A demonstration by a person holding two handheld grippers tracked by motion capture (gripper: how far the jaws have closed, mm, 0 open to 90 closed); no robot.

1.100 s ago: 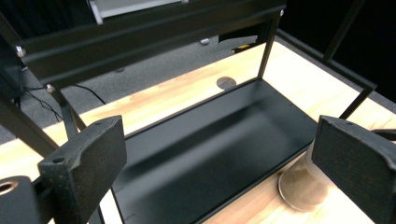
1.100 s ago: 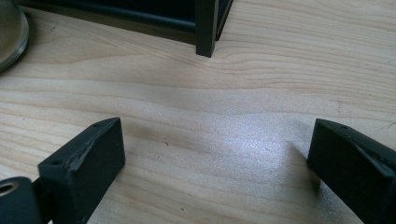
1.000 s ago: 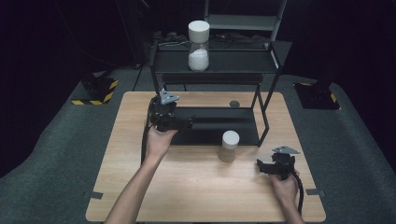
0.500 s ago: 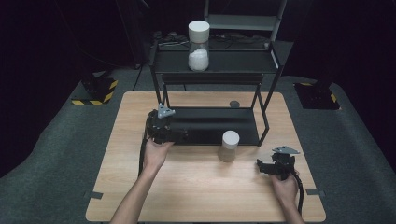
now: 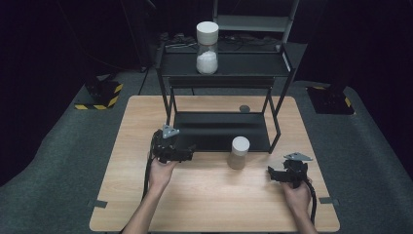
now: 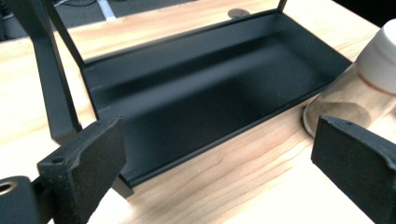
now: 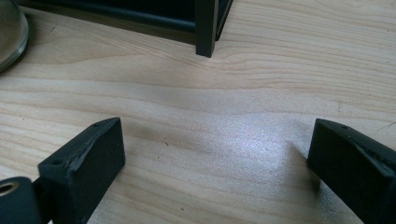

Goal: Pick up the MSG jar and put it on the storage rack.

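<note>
A clear jar with a white lid stands on the wooden table, just in front of the black rack's lower tray. A second jar, holding white powder, stands on the rack's top shelf. My left gripper is open at the tray's front left corner, its jaws pointing right toward the near jar. In the left gripper view the gripper has nothing between its jaws; the tray lies ahead and the jar at the right. My right gripper rests open, right of that jar.
In the right gripper view the open gripper faces bare wood, a rack leg and the jar's edge. A small dark disc lies on the table behind the tray. Yellow-and-black striped bases sit on the floor.
My left gripper has moved from the rack's left side toward the person, ending at the front left corner of the lower tray. The right gripper has stayed still.
</note>
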